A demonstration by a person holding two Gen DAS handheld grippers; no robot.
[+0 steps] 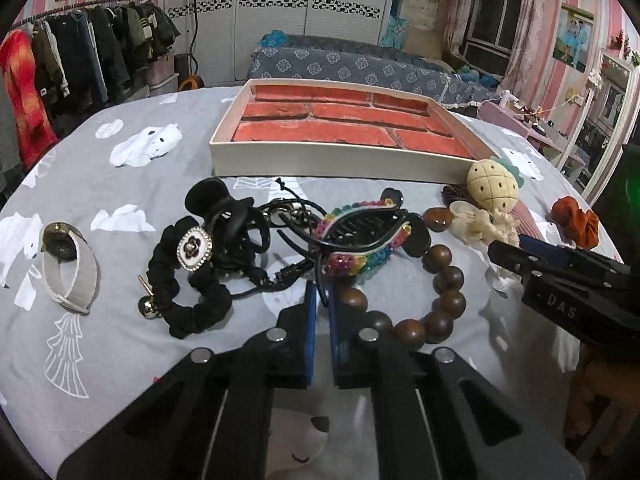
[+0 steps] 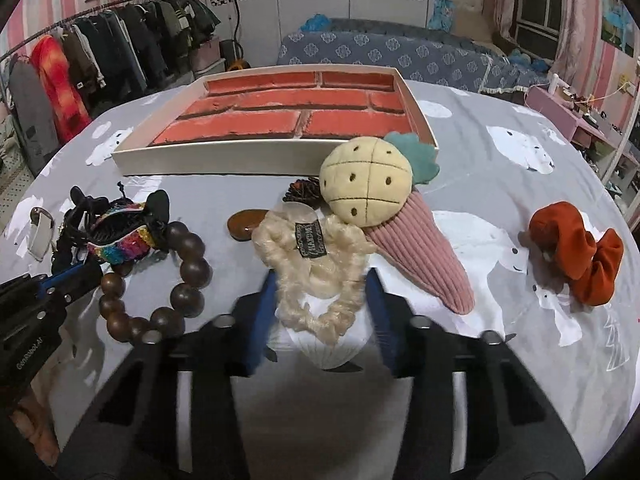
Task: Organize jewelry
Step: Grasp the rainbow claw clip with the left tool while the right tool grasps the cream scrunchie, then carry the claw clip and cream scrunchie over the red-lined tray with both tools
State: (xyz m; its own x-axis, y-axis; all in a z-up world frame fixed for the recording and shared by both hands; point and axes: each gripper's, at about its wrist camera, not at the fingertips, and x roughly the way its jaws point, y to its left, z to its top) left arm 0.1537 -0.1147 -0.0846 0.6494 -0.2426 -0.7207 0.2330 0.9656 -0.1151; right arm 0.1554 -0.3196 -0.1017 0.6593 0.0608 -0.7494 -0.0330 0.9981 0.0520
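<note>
A white tray [image 1: 320, 158] with a brick-pattern floor lies at the back of the table; it also shows in the right wrist view [image 2: 224, 154]. My left gripper [image 1: 322, 300] is shut on a thin black prong of the rainbow hair claw [image 1: 360, 236]. A wooden bead bracelet [image 1: 440, 300] lies just to its right. My right gripper [image 2: 324, 300] is open, its fingers on either side of a cream scrunchie [image 2: 316, 268]. A pineapple plush hair clip [image 2: 384, 200] lies just behind the scrunchie.
A black scrunchie with a flower charm [image 1: 192, 276], a black claw clip [image 1: 228, 208] and a white watch [image 1: 68, 264] lie on the left. An orange scrunchie [image 2: 576, 252] lies on the right. A brown oval stone [image 2: 244, 224] sits by the cream scrunchie.
</note>
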